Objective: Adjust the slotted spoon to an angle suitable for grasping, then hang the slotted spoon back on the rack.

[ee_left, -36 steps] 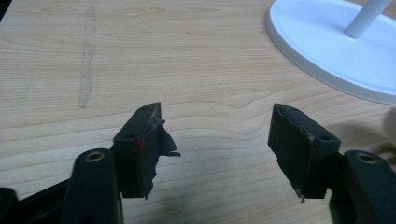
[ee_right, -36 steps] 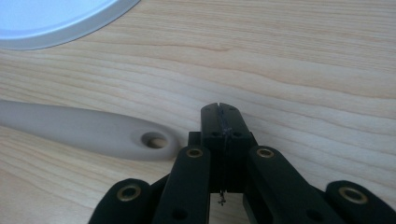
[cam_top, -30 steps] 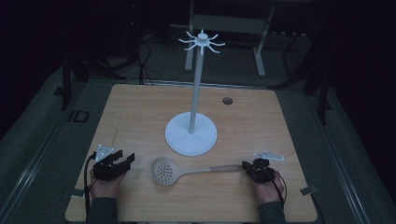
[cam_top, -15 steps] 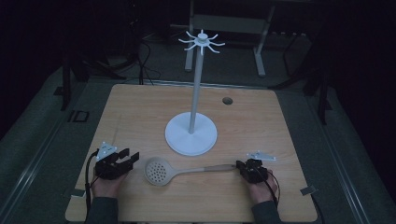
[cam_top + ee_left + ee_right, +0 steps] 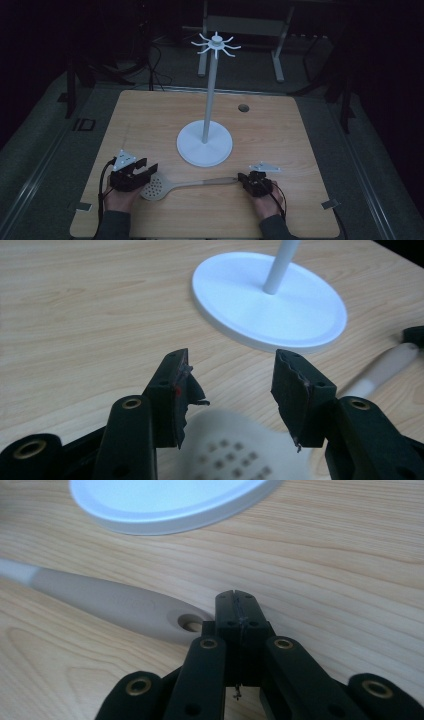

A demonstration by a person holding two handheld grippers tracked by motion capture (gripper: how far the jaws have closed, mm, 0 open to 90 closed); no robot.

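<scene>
A pale plastic spoon with holes in its round bowl (image 5: pixel 156 187) lies flat on the light wooden worktop (image 5: pixel 150 120), near the white stand with a round base (image 5: pixel 205 145). The left gripper (image 5: pixel 149 173) has been closing its jaws, now half open above the bowl. The right gripper (image 5: pixel 243 178) has its jaws shut, touching the handle's end
</scene>
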